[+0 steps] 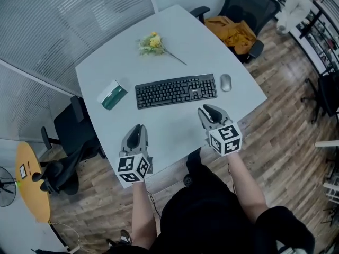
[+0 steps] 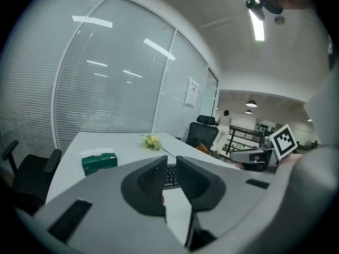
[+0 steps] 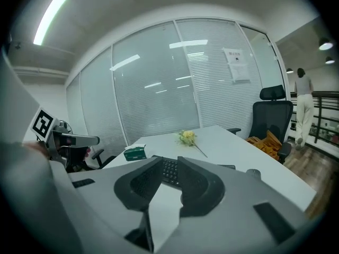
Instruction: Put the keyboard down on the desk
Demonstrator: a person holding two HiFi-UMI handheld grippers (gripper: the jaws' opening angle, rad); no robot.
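A black keyboard [image 1: 176, 91] lies flat in the middle of the pale grey desk [image 1: 175, 128], with nothing holding it. Both grippers hover over the desk's near edge, short of the keyboard. My left gripper [image 1: 139, 127] points at the keyboard's left end, and its jaws stand a narrow gap apart with nothing in them. My right gripper [image 1: 205, 110] is close to the keyboard's right end, also narrowly apart and empty. In the left gripper view, the keyboard [image 2: 170, 175] shows through the slit between the left gripper's [image 2: 171, 160] jaws. In the right gripper view the keyboard [image 3: 169, 171] likewise shows beyond the right gripper [image 3: 170, 160].
A grey mouse [image 1: 225, 82] sits right of the keyboard. A green tissue box [image 1: 112, 94] lies to its left and a yellow flower sprig [image 1: 153, 43] behind it. Black office chairs stand at the desk's left [image 1: 74, 134] and far side [image 1: 249, 4], the latter carrying an orange cloth [image 1: 233, 32].
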